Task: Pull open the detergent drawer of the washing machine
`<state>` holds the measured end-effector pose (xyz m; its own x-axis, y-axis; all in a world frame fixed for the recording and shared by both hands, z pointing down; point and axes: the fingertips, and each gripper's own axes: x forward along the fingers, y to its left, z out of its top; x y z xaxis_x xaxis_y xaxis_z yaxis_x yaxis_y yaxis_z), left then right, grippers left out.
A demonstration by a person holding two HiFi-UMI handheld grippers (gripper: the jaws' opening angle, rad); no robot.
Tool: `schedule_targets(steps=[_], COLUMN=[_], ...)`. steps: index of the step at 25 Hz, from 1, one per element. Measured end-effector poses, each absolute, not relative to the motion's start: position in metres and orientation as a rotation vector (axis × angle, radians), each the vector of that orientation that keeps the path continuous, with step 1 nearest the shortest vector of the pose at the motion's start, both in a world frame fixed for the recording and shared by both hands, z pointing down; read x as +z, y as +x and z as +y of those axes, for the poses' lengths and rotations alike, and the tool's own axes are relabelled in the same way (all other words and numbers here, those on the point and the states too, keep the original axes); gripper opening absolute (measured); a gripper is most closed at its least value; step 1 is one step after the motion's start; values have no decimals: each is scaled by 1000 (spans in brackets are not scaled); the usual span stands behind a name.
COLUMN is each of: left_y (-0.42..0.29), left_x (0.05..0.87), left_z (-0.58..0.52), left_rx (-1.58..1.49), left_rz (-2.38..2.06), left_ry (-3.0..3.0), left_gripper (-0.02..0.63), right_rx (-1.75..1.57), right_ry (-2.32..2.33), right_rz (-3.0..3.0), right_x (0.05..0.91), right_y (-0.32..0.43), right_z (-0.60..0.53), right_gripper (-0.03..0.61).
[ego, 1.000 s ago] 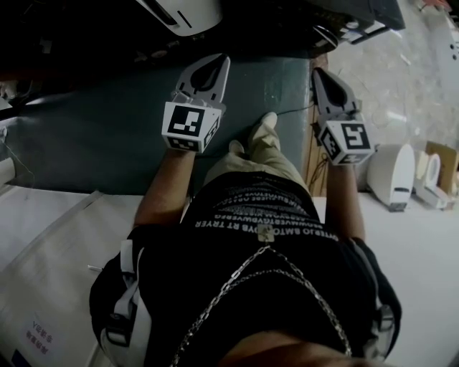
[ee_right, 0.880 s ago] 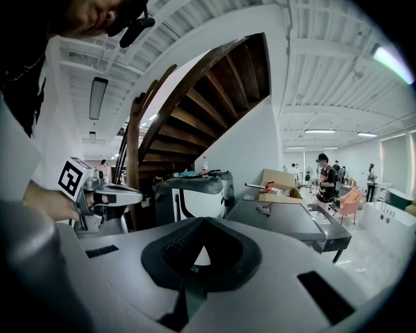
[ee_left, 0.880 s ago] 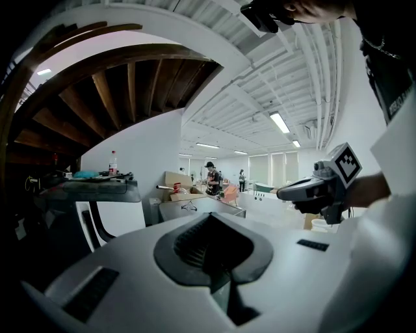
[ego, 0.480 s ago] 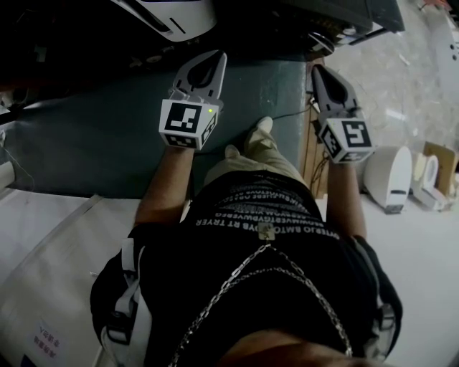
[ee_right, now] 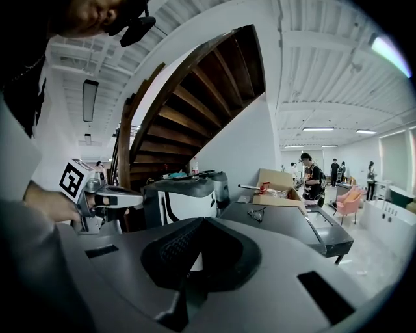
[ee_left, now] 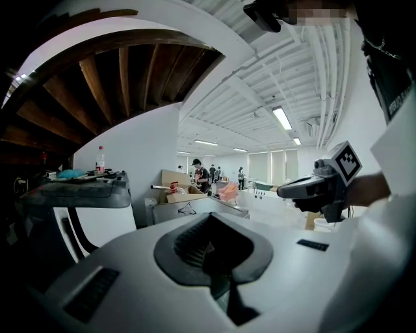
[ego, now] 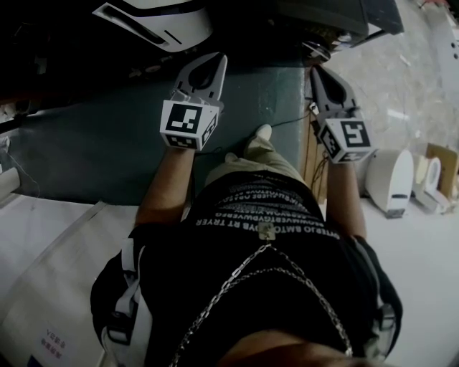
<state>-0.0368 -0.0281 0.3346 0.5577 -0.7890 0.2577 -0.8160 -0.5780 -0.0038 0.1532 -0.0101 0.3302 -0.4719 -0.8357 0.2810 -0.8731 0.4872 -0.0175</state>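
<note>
A white appliance with a dark top [ego: 159,17] stands ahead of me, at the head view's top edge. It also shows in the right gripper view [ee_right: 185,198] and in the left gripper view [ee_left: 88,218]. I cannot make out a detergent drawer on it. My left gripper [ego: 209,63] and right gripper [ego: 320,73] are held side by side in the air, short of the appliance and pointing towards it. Both are shut with nothing between the jaws. Each shows in the other's view: the right gripper [ee_left: 311,188] and the left gripper [ee_right: 112,196].
A dark green mat [ego: 100,143] covers the floor under the grippers. White sanitary pieces [ego: 391,178] stand at the right. A dark table [ee_right: 296,227] carries a cardboard box [ee_right: 276,185]. A wooden staircase [ee_right: 195,104] rises behind the appliance. People stand far back [ee_right: 312,177].
The white appliance has come further into the top of the head view and the floor has slid back. Both grippers keep their pose and stay shut.
</note>
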Motion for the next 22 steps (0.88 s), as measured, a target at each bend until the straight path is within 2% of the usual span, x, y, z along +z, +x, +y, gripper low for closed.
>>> schedule_targets(steps=[15, 22], left_y=[-3, 10], left_x=[322, 332], left_z=[-98, -117], left_rx=[327, 331], left_rz=[-1479, -1480], left_ry=[2617, 2578], left_gripper=[3, 3], right_rx=[157, 232], right_ry=[1360, 1305], right_rz=[-2576, -2602], right_x=[316, 317], right_y=[185, 183], right_z=[-91, -115], right_gripper=[3, 3])
